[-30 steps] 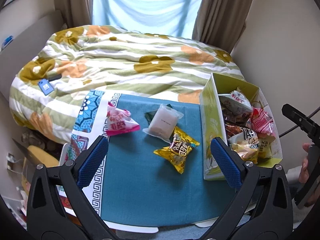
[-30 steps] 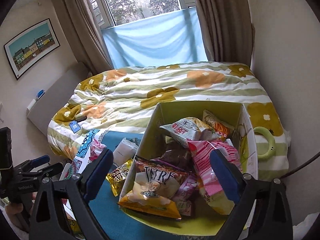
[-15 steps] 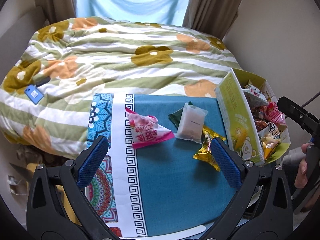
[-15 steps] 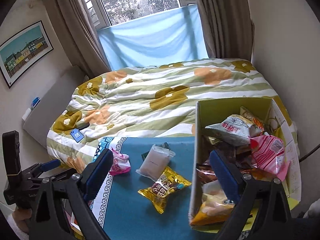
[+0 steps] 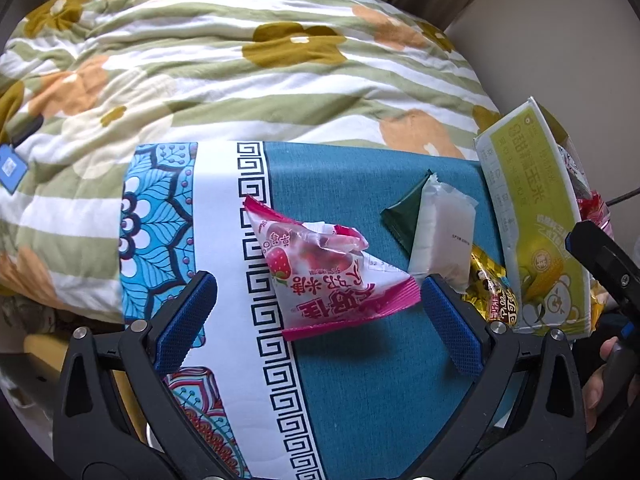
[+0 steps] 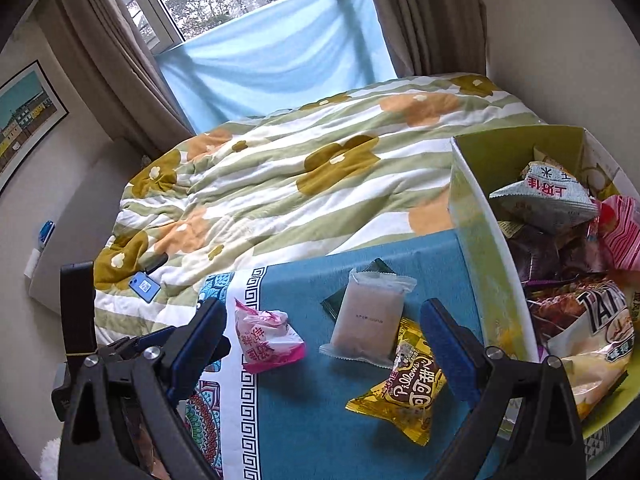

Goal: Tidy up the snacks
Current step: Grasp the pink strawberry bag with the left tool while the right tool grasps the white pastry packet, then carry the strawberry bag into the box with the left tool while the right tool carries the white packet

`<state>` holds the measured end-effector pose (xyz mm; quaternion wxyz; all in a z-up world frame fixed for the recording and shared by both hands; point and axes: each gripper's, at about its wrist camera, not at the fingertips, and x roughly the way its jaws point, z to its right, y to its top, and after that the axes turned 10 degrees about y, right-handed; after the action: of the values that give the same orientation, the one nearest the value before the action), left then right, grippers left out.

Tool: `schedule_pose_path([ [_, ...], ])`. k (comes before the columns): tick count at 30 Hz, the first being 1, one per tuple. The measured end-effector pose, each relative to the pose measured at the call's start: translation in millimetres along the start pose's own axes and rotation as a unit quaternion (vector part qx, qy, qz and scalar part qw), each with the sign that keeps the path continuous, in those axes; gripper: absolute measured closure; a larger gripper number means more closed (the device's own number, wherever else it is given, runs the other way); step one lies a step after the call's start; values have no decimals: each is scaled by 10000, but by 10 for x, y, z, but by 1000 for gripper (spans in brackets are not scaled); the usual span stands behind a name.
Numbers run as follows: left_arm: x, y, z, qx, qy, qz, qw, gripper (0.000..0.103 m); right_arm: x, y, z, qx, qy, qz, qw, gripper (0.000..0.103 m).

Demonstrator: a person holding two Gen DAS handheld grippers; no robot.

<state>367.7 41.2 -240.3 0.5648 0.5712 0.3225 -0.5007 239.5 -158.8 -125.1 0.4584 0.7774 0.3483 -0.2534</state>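
Observation:
A pink strawberry snack bag point(image 5: 320, 272) lies on the blue cloth-covered table point(image 5: 360, 400), between the open jaws of my left gripper point(image 5: 318, 316). To its right lie a white packet point(image 5: 444, 232) on a dark green packet point(image 5: 404, 216) and a yellow Pillows bag point(image 5: 492, 292). In the right wrist view my right gripper point(image 6: 322, 348) is open and empty above the white packet point(image 6: 368, 320), the pink bag point(image 6: 266, 336) and the yellow bag point(image 6: 408, 388). A yellow-green box point(image 6: 488, 256) at the right holds several snack bags.
A bed with a flowered striped quilt point(image 6: 320, 176) lies behind the table. A blue card point(image 6: 144, 286) rests on the quilt at the left. A wall stands behind the box at the right.
My left gripper has moved left and down toward the pink bag, which now sits between its jaws. My right gripper has swung left from over the box to over the table snacks.

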Motion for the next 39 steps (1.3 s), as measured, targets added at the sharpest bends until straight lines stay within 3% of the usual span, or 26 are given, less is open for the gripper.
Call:
schedule_pose_path([
  [8, 432, 47, 63, -76, -63, -233, 9997, 14, 618, -111, 270, 143, -442, -366, 9982, 7],
  [10, 513, 34, 72, -49, -40, -307, 9995, 24, 718, -123, 328, 189, -486, -447, 9976, 7],
  [11, 551, 22, 75, -29, -62, -363, 9993, 34, 755, -129, 356, 203, -501, -468, 9974, 7],
  [15, 564, -18, 138, 244, 74, -309, 9992, 50, 915, -175, 430, 179, -598, -600, 9962, 7],
  [24, 487, -66, 89, 318, 112, -283, 9990, 56, 1153, -225, 501, 179, -710, -832, 9938, 18],
  [35, 383, -124, -117, 104, 319, -267, 9991, 56, 1345, -250, 447, -80, -939, -987, 9906, 31],
  [37, 363, -133, -126, 94, 329, -253, 9991, 56, 1368, -263, 406, -238, -1058, -1018, 9889, 39],
  [39, 333, -142, -130, 77, 332, -227, 9992, 56, 1373, -272, 393, -326, -1098, -1005, 9883, 40],
])
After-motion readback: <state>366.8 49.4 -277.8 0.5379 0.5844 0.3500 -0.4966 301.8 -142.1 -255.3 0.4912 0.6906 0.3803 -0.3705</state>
